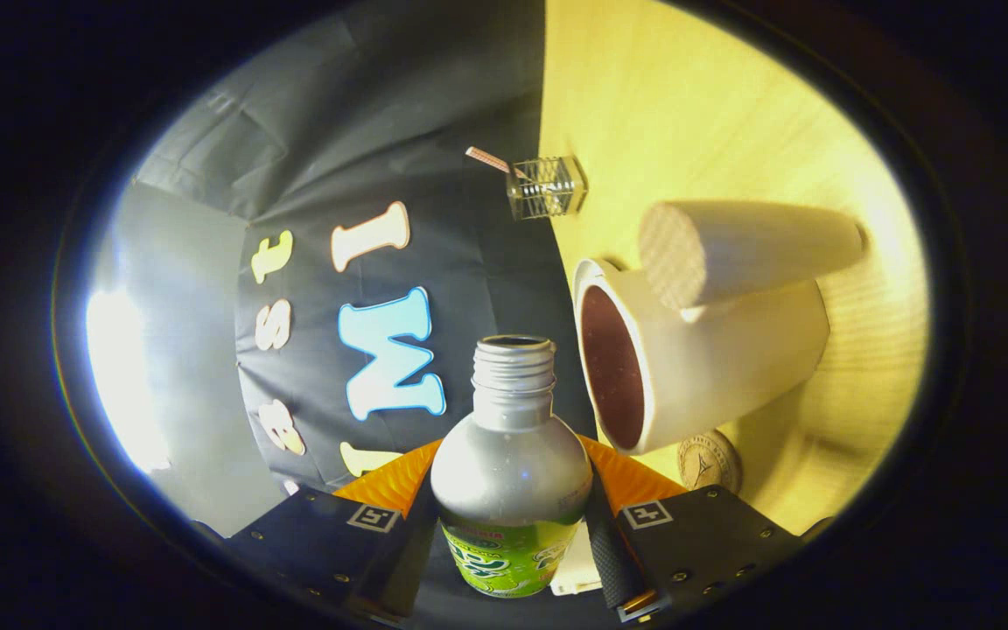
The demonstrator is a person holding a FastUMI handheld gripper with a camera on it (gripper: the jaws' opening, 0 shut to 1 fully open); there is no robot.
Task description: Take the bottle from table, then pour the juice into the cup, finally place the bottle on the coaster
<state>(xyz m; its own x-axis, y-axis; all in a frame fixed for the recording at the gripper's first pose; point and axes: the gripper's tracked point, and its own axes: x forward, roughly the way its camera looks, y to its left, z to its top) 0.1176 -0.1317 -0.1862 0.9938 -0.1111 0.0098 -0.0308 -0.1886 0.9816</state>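
The tool (511,525) is gripping the bottle (511,472) from both sides, neck pointing forward along the fingers, its open mouth sitting just beside the cup's (714,359) rim and apparently needing more tilt toward that opening to pour.

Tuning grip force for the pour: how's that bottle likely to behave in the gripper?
The bottle looks like smooth metal, so probably stiff but slippery between the fingers. Its cap is off, so tilted like this it can spill. Liquid level is hidden; weight may shift as it pours toward the cup.
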